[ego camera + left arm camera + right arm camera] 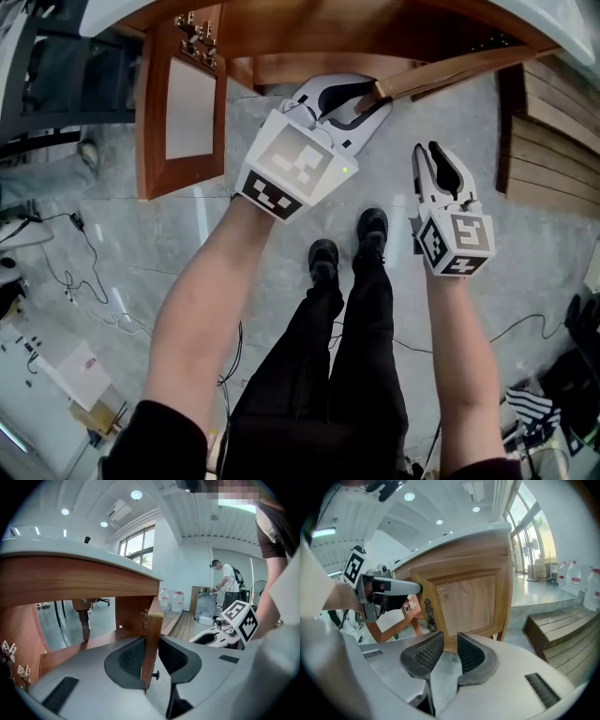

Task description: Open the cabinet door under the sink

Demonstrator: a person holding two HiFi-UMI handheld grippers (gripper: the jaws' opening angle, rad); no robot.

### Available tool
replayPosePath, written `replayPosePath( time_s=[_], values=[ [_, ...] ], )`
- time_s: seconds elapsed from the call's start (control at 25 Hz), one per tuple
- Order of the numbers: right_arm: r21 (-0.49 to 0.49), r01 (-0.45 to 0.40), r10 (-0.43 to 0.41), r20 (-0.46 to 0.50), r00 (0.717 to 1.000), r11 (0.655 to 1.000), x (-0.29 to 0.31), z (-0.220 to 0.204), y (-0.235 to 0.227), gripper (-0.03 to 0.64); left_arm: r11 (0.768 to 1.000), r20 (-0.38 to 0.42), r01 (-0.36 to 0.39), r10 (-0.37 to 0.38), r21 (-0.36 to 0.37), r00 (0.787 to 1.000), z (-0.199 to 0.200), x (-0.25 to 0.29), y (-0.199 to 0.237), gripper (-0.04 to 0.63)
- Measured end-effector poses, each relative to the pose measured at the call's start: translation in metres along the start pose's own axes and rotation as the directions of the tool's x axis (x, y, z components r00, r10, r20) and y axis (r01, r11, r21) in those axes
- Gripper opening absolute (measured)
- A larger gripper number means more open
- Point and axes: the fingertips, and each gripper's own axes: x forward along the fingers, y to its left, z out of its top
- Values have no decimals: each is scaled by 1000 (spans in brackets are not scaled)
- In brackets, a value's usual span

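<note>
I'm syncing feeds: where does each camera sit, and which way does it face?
Head view: on the head, facing steeply down; arms, legs, left gripper and right gripper show.
Left gripper view: on that gripper, along jaws shut on the door edge; right gripper shows.
Right gripper view: on that gripper, facing the door's face; empty open jaws, left gripper.
Shared: all three show the door.

In the head view the sink [561,21] runs off the top edge, and its rim hides most of the cabinet's inside and the far end of the right door [459,73]. The left gripper view shows that door only edge-on (its face unseen). What the distant person [227,585] handles is too small to tell.
</note>
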Motion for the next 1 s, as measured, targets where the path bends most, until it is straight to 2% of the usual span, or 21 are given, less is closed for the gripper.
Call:
replayPosePath(
  time_s=[0.28, 0.4, 0.72, 1.0],
  values=[
    [35, 52, -55, 81, 995, 998, -45, 22, -8, 101, 1000, -8, -2, 3, 1, 1000, -2, -2, -22, 92],
    [37, 48, -52, 101, 994, 998, -56, 29, -7, 101, 1000, -4, -12, 12, -1, 1000, 0, -2, -28, 92],
    [38, 28, -32, 99, 995, 999, -81, 20, -23, 97, 997, -5, -71, 71, -35, 997, 2, 1, -49, 92],
    [20, 11, -12, 68, 998, 1000, -113, 9, -46, 95, 986, -3, -142, 142, -93, 990, 3, 5, -79, 94]
  ],
)
